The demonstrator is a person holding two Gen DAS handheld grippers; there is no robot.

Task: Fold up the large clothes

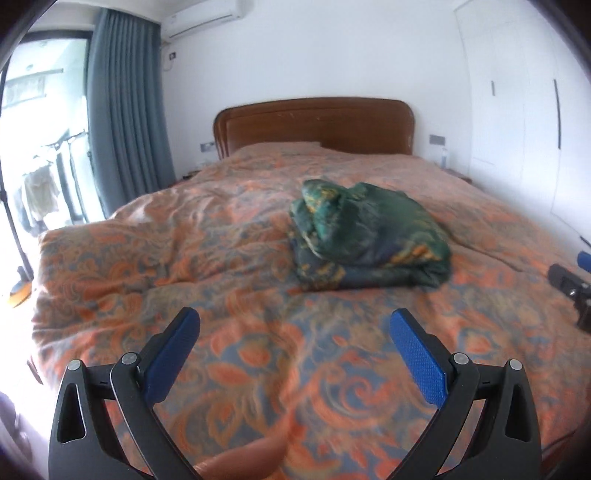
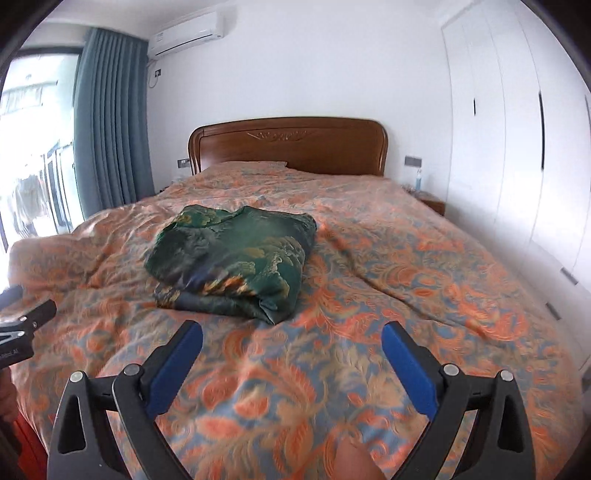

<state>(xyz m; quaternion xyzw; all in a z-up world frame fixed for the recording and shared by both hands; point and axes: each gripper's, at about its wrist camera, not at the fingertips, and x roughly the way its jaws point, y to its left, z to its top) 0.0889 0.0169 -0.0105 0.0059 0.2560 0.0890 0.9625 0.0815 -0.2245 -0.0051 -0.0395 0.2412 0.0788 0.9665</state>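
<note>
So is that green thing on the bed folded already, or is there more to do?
It looks mostly done: the green garment lies as a compact, layered bundle on the patterned bedspread, though its top edge looks bunched. Nothing is in hand: the left gripper and right gripper are both open and short of the garment. At most a tidying of that rumpled end seems left.

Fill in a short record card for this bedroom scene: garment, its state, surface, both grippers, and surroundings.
garment: green patterned garment
state: lying in a folded, slightly rumpled bundle, nothing gripping it
surface: orange floral bedspread
left gripper: open, held over the bedspread short of the garment
right gripper: open, empty, likewise short of the garment
surroundings: wooden headboard, blue-grey curtain, air conditioner, white wardrobe
</note>
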